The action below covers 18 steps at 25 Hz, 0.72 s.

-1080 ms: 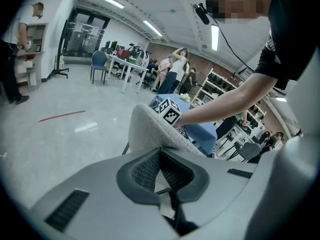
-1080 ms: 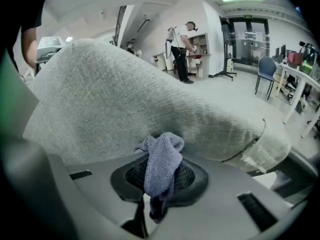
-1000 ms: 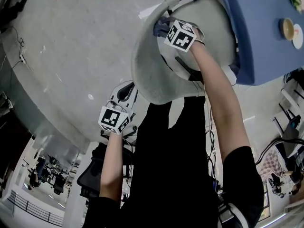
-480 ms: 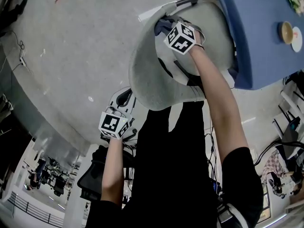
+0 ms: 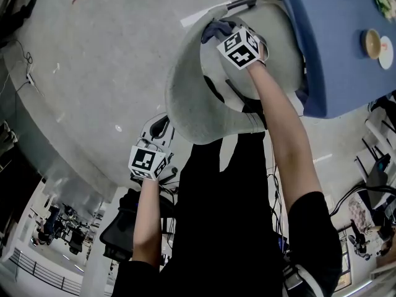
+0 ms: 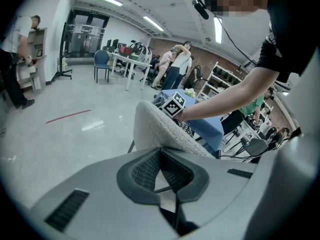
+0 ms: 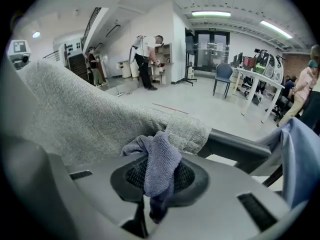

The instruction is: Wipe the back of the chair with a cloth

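Observation:
The chair's grey fabric back (image 5: 185, 98) curves round its seat, and it also fills the left of the right gripper view (image 7: 75, 114). My right gripper (image 5: 221, 34) is inside the curve near its upper end. It is shut on a blue-grey cloth (image 7: 159, 165), which is bunched against the fabric's top edge. The cloth (image 5: 215, 28) pokes out past the marker cube. My left gripper (image 5: 159, 126) hangs below the chair, apart from it. Its jaws (image 6: 161, 173) are shut with nothing between them and point at the outer side of the chair back (image 6: 160, 129).
A table with a blue cover (image 5: 337, 36) stands right beside the chair, with a cup (image 5: 374, 39) on it. The chair's black armrest (image 7: 240, 149) runs off to the right. Bare grey floor (image 5: 93, 73) lies to the left. People and desks stand far off.
My right gripper has slid the cloth a little further up along the top of the chair back, and its marker cube has turned. The left gripper has hardly moved.

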Each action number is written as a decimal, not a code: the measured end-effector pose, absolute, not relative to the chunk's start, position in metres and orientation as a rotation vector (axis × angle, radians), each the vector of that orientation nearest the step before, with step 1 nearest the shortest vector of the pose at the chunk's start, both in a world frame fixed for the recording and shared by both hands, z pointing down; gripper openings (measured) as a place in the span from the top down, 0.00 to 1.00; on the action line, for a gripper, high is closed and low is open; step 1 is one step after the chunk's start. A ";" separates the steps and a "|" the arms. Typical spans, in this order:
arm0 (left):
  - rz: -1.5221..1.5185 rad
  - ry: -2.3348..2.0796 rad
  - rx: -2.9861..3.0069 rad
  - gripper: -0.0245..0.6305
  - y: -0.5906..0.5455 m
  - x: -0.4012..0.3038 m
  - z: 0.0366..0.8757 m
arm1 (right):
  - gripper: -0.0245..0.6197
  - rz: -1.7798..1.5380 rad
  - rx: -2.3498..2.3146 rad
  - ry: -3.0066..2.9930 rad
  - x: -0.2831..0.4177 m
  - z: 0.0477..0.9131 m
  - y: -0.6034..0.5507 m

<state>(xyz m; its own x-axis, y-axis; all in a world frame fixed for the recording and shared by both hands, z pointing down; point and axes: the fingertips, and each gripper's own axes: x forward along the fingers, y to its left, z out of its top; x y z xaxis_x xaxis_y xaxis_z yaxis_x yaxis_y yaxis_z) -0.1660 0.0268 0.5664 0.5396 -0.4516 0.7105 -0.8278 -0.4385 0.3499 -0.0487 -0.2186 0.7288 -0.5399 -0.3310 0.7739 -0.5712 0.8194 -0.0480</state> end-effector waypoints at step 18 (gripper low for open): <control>0.712 -1.111 2.091 0.93 0.018 -0.180 0.550 | 0.85 0.359 0.714 -2.159 -0.009 0.689 -0.222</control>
<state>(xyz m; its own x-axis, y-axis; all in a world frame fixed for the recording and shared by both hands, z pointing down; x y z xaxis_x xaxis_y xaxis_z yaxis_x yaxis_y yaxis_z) -0.1803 0.0179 0.5502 0.4916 -0.4994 0.7134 -0.8567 -0.4242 0.2934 -0.0090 -0.2216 0.6892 -0.5077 -0.3692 0.7784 -0.6010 0.7991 -0.0130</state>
